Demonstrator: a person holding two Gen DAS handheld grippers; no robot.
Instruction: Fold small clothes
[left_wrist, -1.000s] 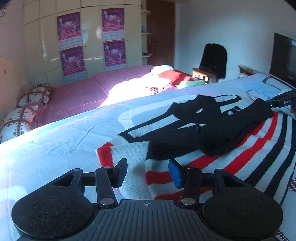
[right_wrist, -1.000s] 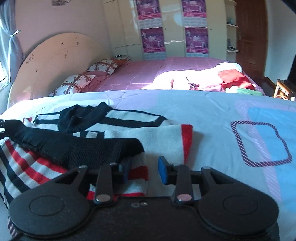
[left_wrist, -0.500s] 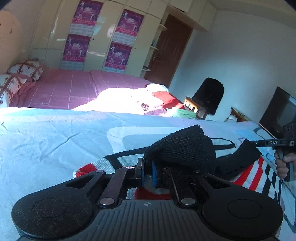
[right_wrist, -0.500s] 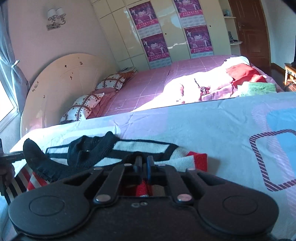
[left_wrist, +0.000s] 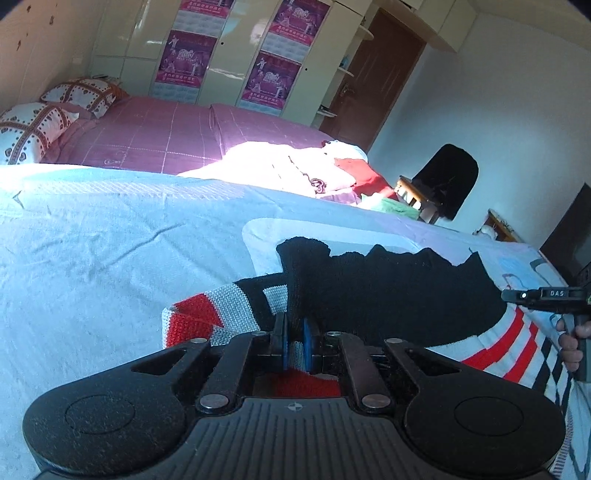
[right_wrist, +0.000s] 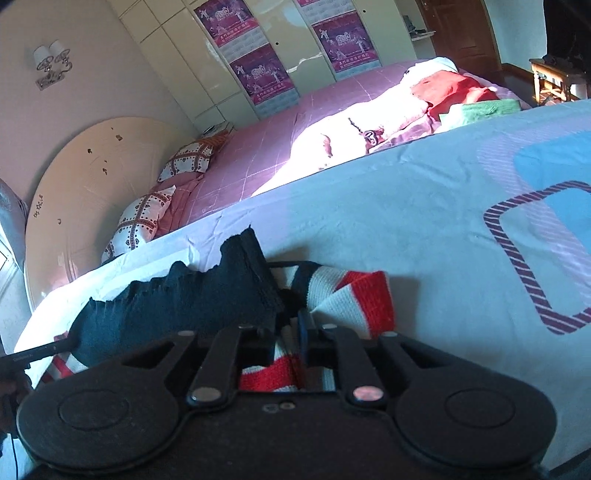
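The sweater, a small knit in red, white and black stripes with black parts, lies on the pale blue sheet of the near bed, and both grippers have it by one edge. The left gripper has its jaws nearly together, clamped on the knit, with a black fold standing up just beyond the blue pads. The right gripper also has knit between its jaws, a red-and-white striped part; those jaws are opening slightly, though the pads look to be pressing the cloth at this moment. In the left view the other tool and the hand holding it show at the far end of the black band, so the two grips sit at opposite ends of the same edge, which hangs raised between them.

The step in hand looks like the first fold: the gripped edge is lifted, ready to be carried over the rest of the body. The next move calls for both hands to travel together toward the far side, keeping the edge taut and level, and the right grip should firm up or the cloth may slip out
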